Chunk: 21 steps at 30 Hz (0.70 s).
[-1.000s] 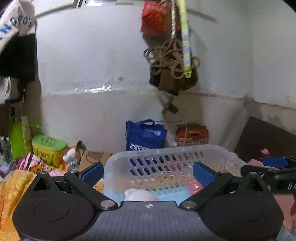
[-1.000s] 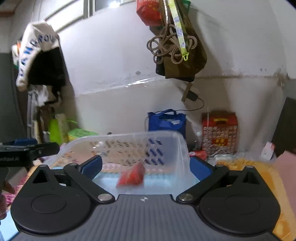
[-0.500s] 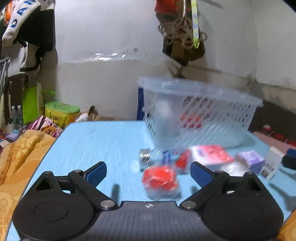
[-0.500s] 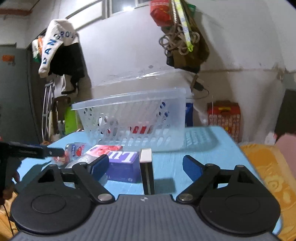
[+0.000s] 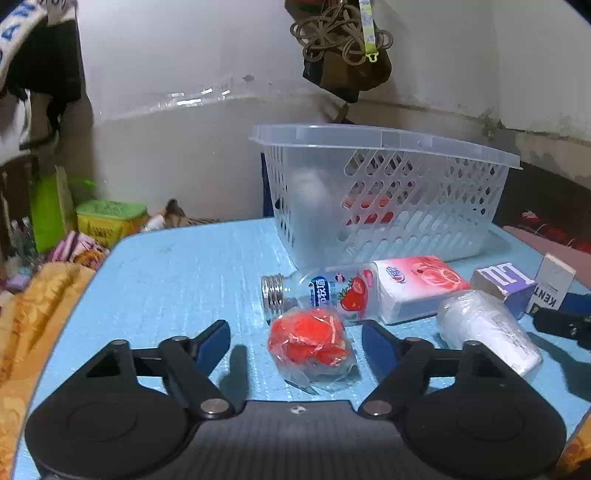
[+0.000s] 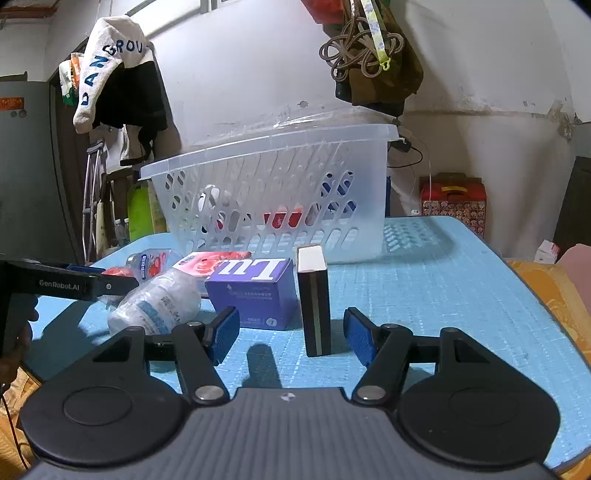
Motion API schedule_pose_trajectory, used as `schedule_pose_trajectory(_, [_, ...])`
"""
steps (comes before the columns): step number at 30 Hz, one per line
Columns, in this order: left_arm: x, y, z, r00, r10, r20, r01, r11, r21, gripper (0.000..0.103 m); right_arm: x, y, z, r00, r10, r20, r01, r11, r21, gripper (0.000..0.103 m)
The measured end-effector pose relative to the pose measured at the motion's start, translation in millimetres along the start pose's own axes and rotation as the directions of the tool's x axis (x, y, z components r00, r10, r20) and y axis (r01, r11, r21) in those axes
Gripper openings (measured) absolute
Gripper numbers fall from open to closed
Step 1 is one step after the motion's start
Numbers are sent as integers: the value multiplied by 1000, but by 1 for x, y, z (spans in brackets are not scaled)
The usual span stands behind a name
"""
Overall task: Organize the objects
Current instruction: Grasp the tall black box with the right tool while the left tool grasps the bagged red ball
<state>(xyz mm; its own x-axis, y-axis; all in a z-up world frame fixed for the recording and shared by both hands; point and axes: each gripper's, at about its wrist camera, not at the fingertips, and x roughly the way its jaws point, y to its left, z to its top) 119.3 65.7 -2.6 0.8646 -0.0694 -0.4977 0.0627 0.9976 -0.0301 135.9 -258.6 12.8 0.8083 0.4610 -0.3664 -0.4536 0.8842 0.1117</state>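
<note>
My left gripper (image 5: 295, 343) sits low over the blue table (image 5: 177, 280), its jaws closing around a red item in clear wrap (image 5: 308, 341); the pads do not press on it. My right gripper (image 6: 291, 332) is also closing, with an upright black-and-white pack (image 6: 314, 299) between its fingers, untouched. Behind stands a clear plastic basket (image 5: 388, 192) holding red and white things. Beside it lie a strawberry-label bottle (image 5: 325, 291), a pink packet (image 5: 417, 284), a purple box (image 6: 255, 291) and a wrapped white roll (image 5: 484, 328).
Orange fabric (image 5: 33, 314) borders the table's left side. Bags and a rope bundle (image 5: 340, 33) hang on the wall above the basket. A red box (image 6: 454, 201) and a green tin (image 5: 109, 218) stand beyond the table's far edge.
Both grippers came down from above the basket to table level in front of it. Their jaws narrowed. The red item now lies between the left fingers, the pack between the right fingers.
</note>
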Motion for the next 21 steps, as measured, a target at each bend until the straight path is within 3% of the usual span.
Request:
schedule_pose_trajectory(5, [0, -1, -4, 1000, -28, 5, 28, 1000, 8, 53, 1, -1, -5, 1000, 7, -4, -7, 1000, 14, 52])
schedule_pose_trajectory(10, [-3, -2, -5, 999, -25, 29, 25, 999, 25, 52, 1, -7, -6, 1000, 20, 7, -20, 999, 49, 26])
schedule_pose_trajectory(12, [-3, -2, -4, 999, -27, 32, 26, 999, 19, 52, 0, -8, -7, 1000, 17, 11, -17, 998, 53, 22])
schedule_pose_trajectory(21, [-6, 4, -5, 997, -56, 57, 56, 998, -10, 52, -8, -7, -12, 999, 5, 32, -7, 999, 52, 18])
